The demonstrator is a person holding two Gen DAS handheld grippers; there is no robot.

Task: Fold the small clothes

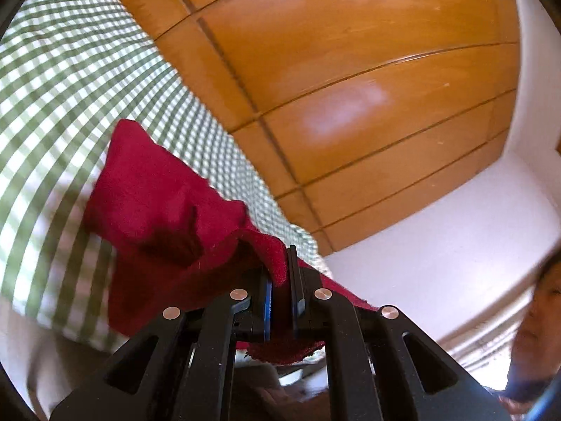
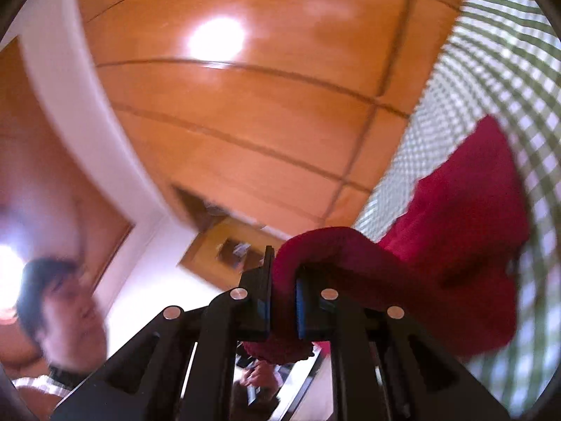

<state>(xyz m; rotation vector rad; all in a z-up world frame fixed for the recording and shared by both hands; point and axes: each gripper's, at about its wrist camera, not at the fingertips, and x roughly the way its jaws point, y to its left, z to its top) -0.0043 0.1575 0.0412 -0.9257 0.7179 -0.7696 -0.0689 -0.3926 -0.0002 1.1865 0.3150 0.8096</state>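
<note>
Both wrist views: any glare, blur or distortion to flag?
Left wrist: glare on the wood panels, gingham cloth smeared, left gripper and pinched red cloth fairly sharp. Right wrist: glare on the wood, heavier blur throughout, fisheye bends the panel seams; right gripper sharpest.

cloth (image 1: 168, 207) between jaws | checked fabric (image 1: 52, 105) behind cloth

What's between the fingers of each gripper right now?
Red cloth in both. In the left wrist view the left gripper pinches a fold of it; in the right wrist view the right gripper clamps another part. Nothing else sits between them.
</note>
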